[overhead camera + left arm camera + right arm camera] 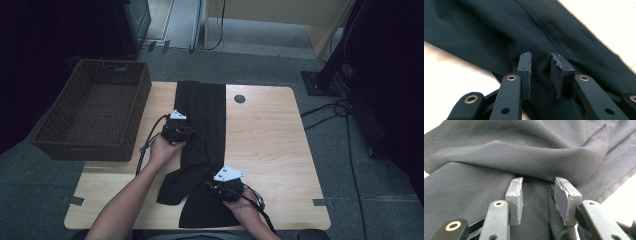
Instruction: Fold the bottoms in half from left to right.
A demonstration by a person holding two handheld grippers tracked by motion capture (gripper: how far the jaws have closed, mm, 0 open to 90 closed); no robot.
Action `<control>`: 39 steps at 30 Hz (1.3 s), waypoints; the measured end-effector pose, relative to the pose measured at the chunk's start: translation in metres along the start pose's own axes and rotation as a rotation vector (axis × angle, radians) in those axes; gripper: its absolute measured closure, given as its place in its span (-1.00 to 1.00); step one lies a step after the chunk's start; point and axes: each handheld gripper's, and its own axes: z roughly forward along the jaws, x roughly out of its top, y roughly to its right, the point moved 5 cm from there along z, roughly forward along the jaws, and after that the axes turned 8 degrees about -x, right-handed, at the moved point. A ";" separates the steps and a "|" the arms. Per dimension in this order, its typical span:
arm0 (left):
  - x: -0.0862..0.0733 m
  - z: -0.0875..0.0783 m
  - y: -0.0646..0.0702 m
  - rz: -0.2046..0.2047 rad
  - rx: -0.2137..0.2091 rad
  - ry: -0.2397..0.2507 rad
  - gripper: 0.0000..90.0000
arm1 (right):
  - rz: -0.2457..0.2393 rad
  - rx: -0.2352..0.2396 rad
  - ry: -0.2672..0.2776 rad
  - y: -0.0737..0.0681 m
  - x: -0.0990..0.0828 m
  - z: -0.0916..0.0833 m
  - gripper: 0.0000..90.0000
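The left claw (541, 65) stands part open, its two pads apart with only flat cloth showing in the gap; it presses on nothing. It hovers low over the left edge of a long black garment of thin woven cloth (202, 115), about midway along its length. The right claw (543, 195) is likewise part open, its pads clear of the fabric that lies under and between them, with a raised fold just beyond the tips. In the high view it sits at the near end of the garment, beside a folded-over flap. The garment lies lengthwise down the middle of the pale wooden tabletop (270, 135). A dark brown wicker basket (95, 107) stands at the tabletop's left edge, well apart from both claws.
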 end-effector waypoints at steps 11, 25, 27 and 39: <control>-0.008 0.002 0.005 0.022 0.003 0.003 0.46 | 0.072 -0.083 0.078 0.043 0.034 -0.018 0.28; -0.019 -0.007 0.007 -0.002 -0.047 0.019 0.45 | 0.080 -0.212 -0.069 0.071 0.072 0.090 0.23; -0.019 -0.008 0.007 0.007 -0.044 0.013 0.45 | 0.105 -0.235 -0.058 0.075 0.072 0.091 0.34; -0.022 -0.009 0.009 0.030 -0.011 0.019 0.46 | 0.172 -0.277 -0.056 0.106 0.065 0.044 1.00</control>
